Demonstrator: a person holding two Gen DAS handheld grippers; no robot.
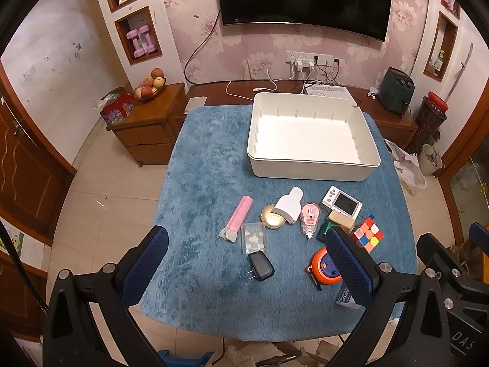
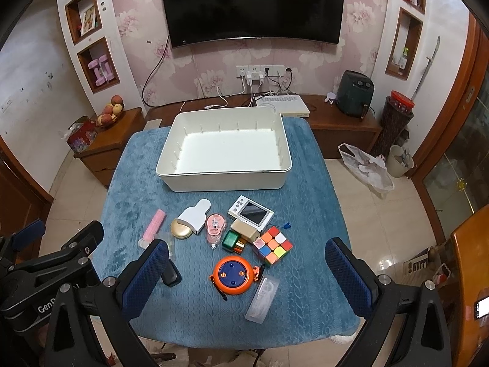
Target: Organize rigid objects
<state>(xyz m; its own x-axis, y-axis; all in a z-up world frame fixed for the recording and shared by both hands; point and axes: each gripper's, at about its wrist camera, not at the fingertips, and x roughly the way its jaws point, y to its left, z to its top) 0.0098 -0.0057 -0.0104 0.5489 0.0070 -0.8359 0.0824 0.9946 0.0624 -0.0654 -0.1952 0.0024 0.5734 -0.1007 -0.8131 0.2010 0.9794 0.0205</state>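
Note:
An empty white bin point(image 1: 311, 165) point(image 2: 226, 180) stands at the far side of a blue-covered table point(image 1: 207, 159) point(image 2: 137, 165). In front of it lie several small items: a pink tube point(image 1: 240, 214), a gold compact point(image 1: 272, 218), a white bottle point(image 1: 288, 203), a pink tape dispenser point(image 2: 215, 226), a white handheld device point(image 2: 250, 212), a colour cube point(image 2: 273, 244), an orange tape measure point(image 2: 233, 275), a black plug point(image 1: 259, 266) and a clear case point(image 2: 262, 299). My left gripper point(image 1: 247, 263) is open above the near items. My right gripper point(image 2: 247, 272) is open above the tape measure.
A wooden cabinet with a fruit bowl point(image 1: 149, 87) stands left of the table. A low TV bench with a white box point(image 2: 282, 105) and cables runs behind it. A plastic bag point(image 2: 366, 168) and a bin point(image 2: 398, 160) sit on the floor at right.

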